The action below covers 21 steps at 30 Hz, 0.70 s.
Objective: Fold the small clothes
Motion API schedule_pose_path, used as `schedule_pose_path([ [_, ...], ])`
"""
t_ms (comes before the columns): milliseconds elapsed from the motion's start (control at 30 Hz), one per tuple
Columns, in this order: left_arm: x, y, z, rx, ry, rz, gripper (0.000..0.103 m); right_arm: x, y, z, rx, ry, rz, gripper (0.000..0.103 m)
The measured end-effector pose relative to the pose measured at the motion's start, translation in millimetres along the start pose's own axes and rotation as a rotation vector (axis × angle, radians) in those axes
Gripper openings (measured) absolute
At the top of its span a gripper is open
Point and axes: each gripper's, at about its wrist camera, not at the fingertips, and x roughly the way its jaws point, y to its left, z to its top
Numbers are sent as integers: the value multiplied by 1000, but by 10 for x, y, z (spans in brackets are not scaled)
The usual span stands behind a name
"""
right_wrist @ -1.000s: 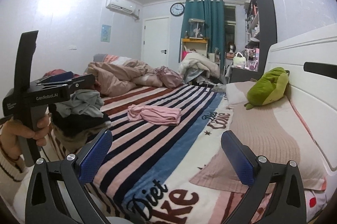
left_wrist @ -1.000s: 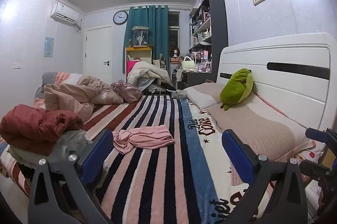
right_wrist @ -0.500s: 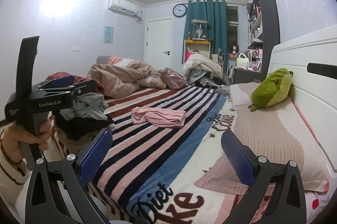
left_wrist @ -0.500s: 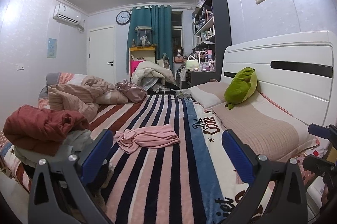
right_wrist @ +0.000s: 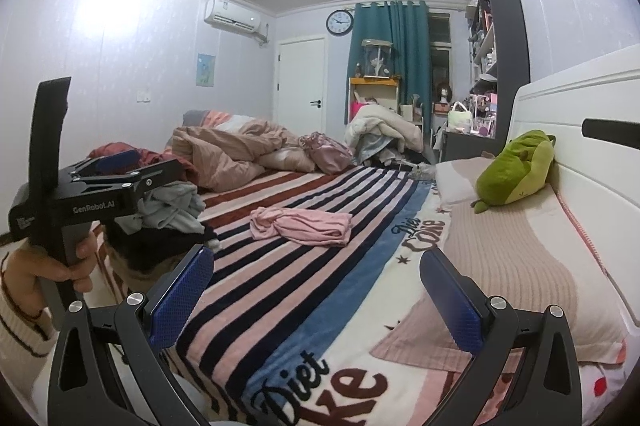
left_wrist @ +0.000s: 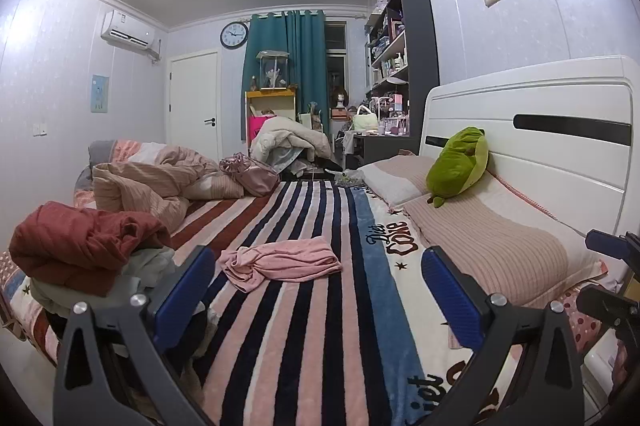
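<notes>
Pink and crumpled, the small garment [left_wrist: 280, 262] lies unfolded near the middle of the left wrist view, on the striped blanket [left_wrist: 320, 326], well ahead of both tools; judging by that, the folding of this piece has not begun. At the left edge of that view a heap of clothes [left_wrist: 80, 250], topped by a dark red garment, sits on the bed's near corner, loose and unsorted, so most of the work looks to be ahead, and no neatly folded stack shows in either view. The left gripper [left_wrist: 316, 290] fills the bottom of the frame, its blue-padded jaws spread wide with nothing between them. In the right wrist view, the same tool appears at the left edge, gripped by a hand [right_wrist: 60, 266] in a striped cuff, and its black body carries the white lettering "GenRobot.AI" [right_wrist: 94, 208]. Further right, the pink garment [right_wrist: 302, 224] lies at mid-frame, apart from everything else. The right gripper [right_wrist: 316, 290] at the bottom also stands wide and empty. On the blanket's pale band the words "Diet Coke" [right_wrist: 420, 234] read in dark script right of centre, and repeat larger at the bottom edge. A green plush toy [right_wrist: 516, 170] rests on the pillows at right, against the white headboard.
</notes>
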Motion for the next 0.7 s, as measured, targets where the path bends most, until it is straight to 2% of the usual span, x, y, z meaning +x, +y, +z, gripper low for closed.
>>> schedule_pose_path([
  [700, 9, 23, 8, 4, 6, -7, 102, -94, 39, 22, 22, -12, -20, 103],
])
